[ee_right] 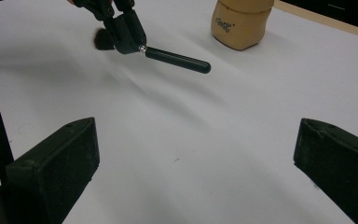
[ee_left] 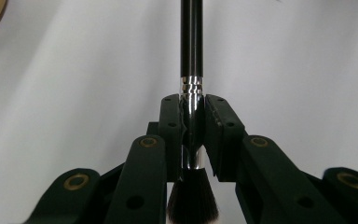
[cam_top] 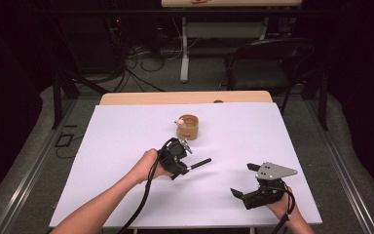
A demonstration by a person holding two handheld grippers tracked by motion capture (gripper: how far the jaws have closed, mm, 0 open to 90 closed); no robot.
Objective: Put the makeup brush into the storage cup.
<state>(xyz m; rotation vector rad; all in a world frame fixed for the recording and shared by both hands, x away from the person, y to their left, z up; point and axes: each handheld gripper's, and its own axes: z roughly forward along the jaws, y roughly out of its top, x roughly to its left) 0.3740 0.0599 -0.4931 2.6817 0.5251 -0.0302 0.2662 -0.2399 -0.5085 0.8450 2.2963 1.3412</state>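
A makeup brush (ee_left: pixel 191 42) with a black handle, a silver ferrule and dark bristles sits between the jaws of my left gripper (ee_left: pixel 191 133), which is shut on the ferrule. From above, the left gripper (cam_top: pixel 182 167) is near the middle of the white table cover, and the brush handle (cam_top: pixel 199 163) sticks out level to the right. In the right gripper view the brush (ee_right: pixel 177 59) is at the upper left, clear of the surface. My right gripper (cam_top: pixel 244 180) rests near the front right, open and empty, its jaws wide apart (ee_right: pixel 196 135).
A round wooden cup (cam_top: pixel 189 127) stands behind the left gripper with a small pale object (cam_top: pixel 179 122) at its rim; it appears as a tan cup (ee_right: pixel 240 21) in the right gripper view. The white cover (cam_top: pixel 117 146) spans the table. A black chair (cam_top: pixel 268 58) stands beyond.
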